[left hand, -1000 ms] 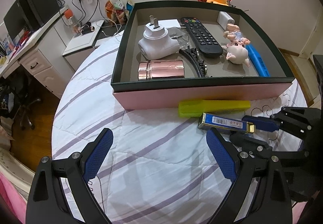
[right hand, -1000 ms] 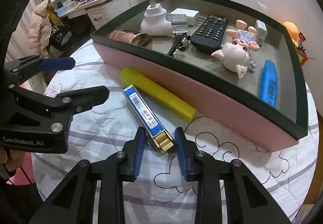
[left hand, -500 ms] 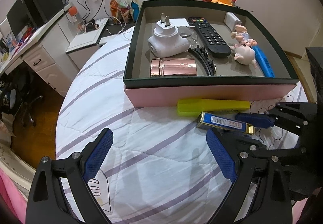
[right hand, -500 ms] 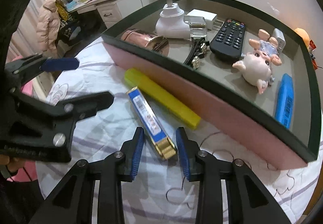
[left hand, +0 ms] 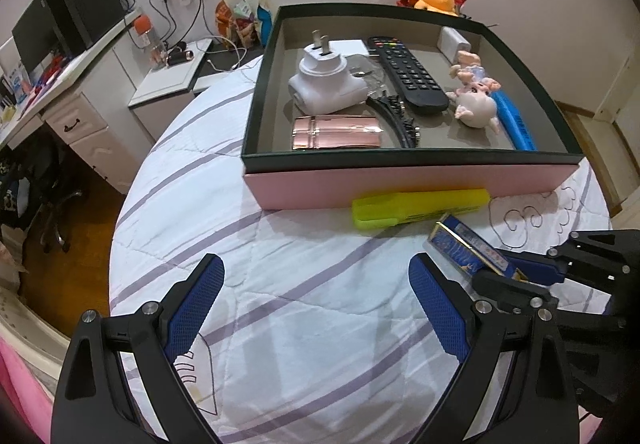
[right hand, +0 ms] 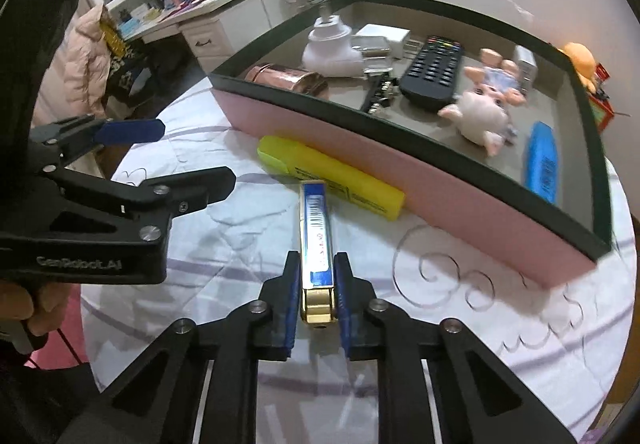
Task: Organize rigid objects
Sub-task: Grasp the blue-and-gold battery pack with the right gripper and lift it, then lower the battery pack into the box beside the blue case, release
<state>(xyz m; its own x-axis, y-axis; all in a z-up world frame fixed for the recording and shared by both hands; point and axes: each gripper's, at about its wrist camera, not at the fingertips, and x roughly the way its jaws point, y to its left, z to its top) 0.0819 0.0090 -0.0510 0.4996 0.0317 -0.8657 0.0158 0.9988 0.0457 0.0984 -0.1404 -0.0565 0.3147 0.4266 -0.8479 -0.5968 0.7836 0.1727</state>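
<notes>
Blue lighter (right hand: 317,240) now clamped, lifted

Right gripper (right hand: 317,286) jaws clamp the blue-and-gold bar (right hand: 316,240).

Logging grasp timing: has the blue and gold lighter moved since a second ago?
Yes. The blue and gold lighter, earlier lying parallel to the yellow highlighter, is now angled from it, clamped by the right gripper.
</notes>
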